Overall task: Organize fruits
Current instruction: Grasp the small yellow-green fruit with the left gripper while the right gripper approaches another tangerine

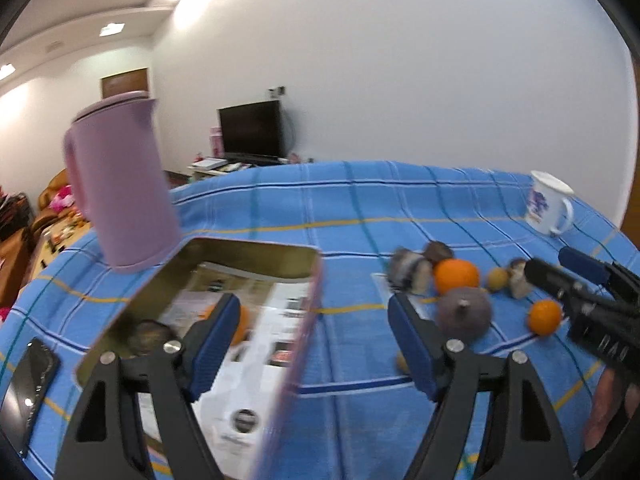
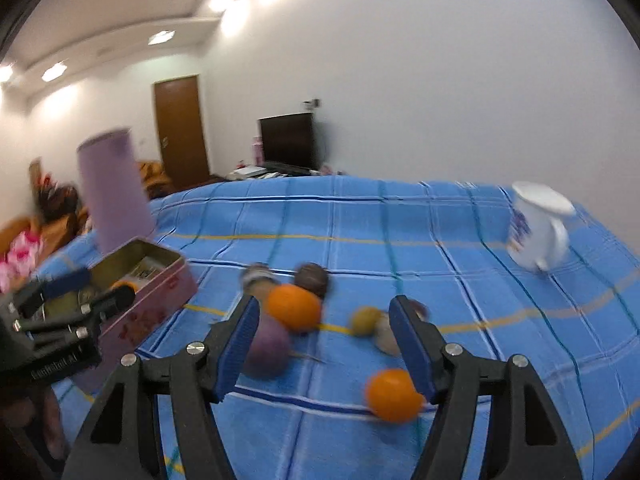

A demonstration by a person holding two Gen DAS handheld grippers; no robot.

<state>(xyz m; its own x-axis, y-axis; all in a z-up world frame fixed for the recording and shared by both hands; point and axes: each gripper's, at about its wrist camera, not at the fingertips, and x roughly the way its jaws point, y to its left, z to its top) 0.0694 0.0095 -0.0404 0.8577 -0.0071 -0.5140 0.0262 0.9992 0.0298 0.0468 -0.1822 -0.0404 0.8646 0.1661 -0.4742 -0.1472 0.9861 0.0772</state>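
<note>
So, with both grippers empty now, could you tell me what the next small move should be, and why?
Probably ease the right gripper down over the small orange lying nearest it on the blue cloth. Both grippers are open and hold nothing, the tin already has an orange inside, and several fruits remain loose. The left gripper hovers by the tin.

Woven cloth tablecloth (image 1: 360, 208), shiny metal tin (image 1: 248, 248)
</note>
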